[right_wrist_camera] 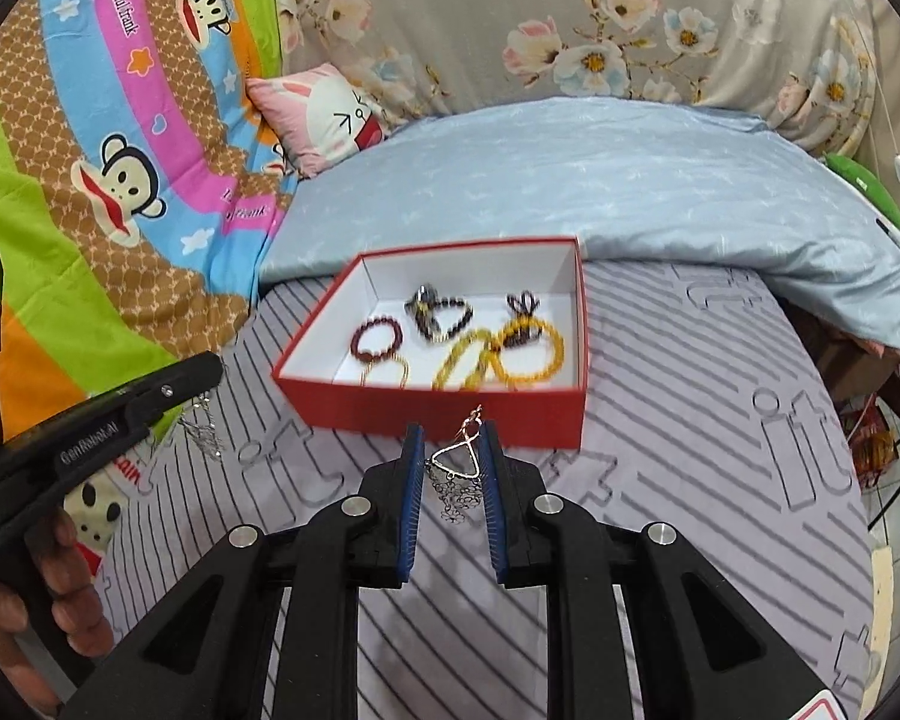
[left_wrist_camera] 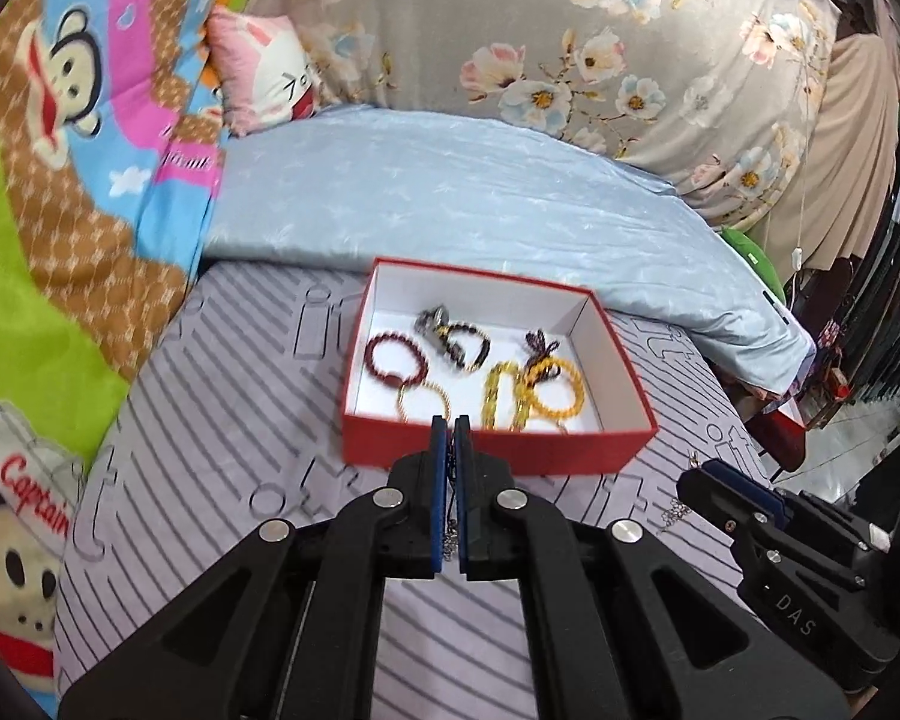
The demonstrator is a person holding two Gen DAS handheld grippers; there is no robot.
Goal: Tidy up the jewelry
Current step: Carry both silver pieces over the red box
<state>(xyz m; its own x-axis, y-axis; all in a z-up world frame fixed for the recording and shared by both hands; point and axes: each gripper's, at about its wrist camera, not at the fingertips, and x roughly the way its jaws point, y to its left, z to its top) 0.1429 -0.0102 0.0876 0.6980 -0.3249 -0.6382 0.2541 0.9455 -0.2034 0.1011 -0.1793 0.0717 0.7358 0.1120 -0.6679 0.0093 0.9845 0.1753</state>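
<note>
Covering most of both views, a striped grey bedsheet [right_wrist_camera: 690,420] carries the whole scene, with a pale blue quilt [right_wrist_camera: 600,198] folded across its far end and a floral grey cover [left_wrist_camera: 540,30] rising behind. A cartoon-monkey blanket [left_wrist_camera: 60,180] fills the left side; a small pink pillow [right_wrist_camera: 324,114] sits at its inner edge.

Red box [left_wrist_camera: 498,450], white inside, open top, rests on the sheet just before the quilt. Contents: dark red bead bracelet [left_wrist_camera: 395,360] at left, dark bead bracelet [left_wrist_camera: 462,339] with a metal piece near the middle, thin gold ring-shaped bracelet [left_wrist_camera: 423,402] against the near wall, yellow bead bracelets [left_wrist_camera: 534,399] at right, one with a dark tassel lying on it.

Left gripper [left_wrist_camera: 450,438]: blue pads nearly together, pinching a thin silver chain earring [left_wrist_camera: 449,531] whose links hang down between the pads. Tips sit at the box's near wall. From the right wrist camera the same gripper enters at left, chain dangling below its tip above the sheet, a hand [right_wrist_camera: 36,588] wrapped round its handle.

Right gripper [right_wrist_camera: 448,438]: jaws partly apart, narrow gap. A second silver earring [right_wrist_camera: 459,468], triangular frame with small chain drops, sits between the pads near the box's front wall; whether the pads touch it or it lies on the sheet cannot be told.
</note>
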